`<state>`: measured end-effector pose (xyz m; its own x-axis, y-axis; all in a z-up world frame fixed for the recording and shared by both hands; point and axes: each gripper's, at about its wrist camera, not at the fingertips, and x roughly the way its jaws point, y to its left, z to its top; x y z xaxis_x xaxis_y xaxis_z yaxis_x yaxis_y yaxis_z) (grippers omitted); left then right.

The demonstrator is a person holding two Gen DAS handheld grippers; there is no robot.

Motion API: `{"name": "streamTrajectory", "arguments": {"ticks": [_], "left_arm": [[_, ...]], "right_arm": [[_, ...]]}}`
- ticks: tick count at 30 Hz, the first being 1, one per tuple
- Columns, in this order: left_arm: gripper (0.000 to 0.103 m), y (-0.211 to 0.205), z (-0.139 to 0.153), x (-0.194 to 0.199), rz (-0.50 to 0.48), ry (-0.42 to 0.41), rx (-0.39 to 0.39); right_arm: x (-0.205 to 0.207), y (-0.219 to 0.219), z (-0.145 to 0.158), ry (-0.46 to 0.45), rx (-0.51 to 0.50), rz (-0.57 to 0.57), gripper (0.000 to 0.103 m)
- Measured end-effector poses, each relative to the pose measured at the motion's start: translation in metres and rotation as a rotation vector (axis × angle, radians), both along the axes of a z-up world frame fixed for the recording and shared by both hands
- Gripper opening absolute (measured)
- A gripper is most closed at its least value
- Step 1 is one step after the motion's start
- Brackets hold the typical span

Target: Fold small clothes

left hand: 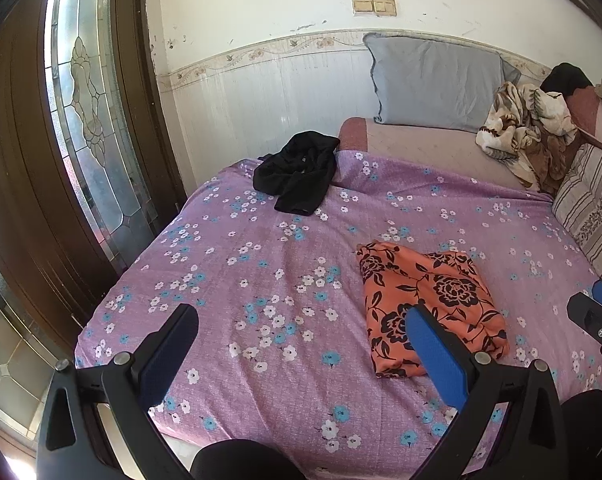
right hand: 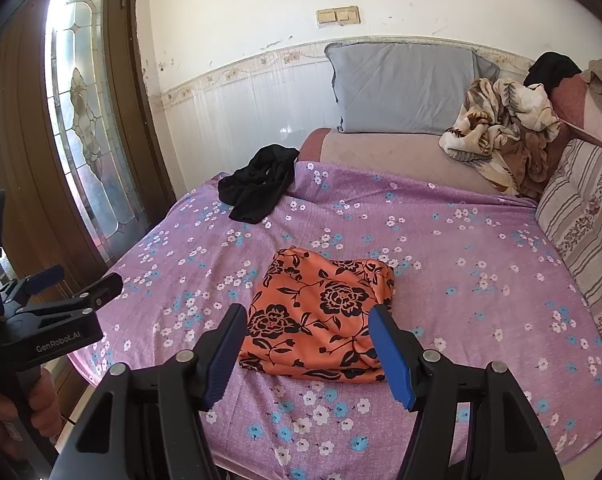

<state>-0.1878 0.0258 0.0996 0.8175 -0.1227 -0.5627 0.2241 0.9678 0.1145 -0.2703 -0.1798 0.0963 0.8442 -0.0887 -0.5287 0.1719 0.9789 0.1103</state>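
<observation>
Item: orange floral garment [right hand: 321,316], folded into a flat packet on the bed [right hand: 481,240], just ahead of the right hand-held gripper [right hand: 307,350]; jaws apart, holding nothing. Left hand-held gripper [left hand: 301,352]: jaws wide apart, empty, garment ahead to its right. Step, judged: one piece done. Next: reach the crumpled black garment [right hand: 257,190], far ahead and left. Blanket [right hand: 505,136] and grey pillow [right hand: 405,88] lie beyond; nothing in the way.
</observation>
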Motion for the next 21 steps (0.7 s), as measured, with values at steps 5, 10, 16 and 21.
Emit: {"name": "streamTrajectory", "arguments": {"ticks": [5, 10, 16, 21], "left_arm": [[0.103, -0.002, -0.005, 0.007, -0.001, 0.016, -0.008], [0.103, -0.001, -0.008, 0.013, 0.009, 0.030, -0.013], [0.103, 0.002, -0.011, 0.019, 0.014, 0.032, -0.017], [0.103, 0.005, -0.017, 0.023, 0.014, 0.043, -0.019]], "right_arm": [[0.008, -0.003, 0.000, 0.002, -0.009, 0.000, 0.067], [0.015, -0.005, 0.005, -0.010, -0.018, -0.002, 0.067], [0.025, -0.001, 0.006, -0.007, -0.024, 0.002, 0.067], [0.032, 0.004, -0.007, 0.025, -0.012, 0.007, 0.067]]}}
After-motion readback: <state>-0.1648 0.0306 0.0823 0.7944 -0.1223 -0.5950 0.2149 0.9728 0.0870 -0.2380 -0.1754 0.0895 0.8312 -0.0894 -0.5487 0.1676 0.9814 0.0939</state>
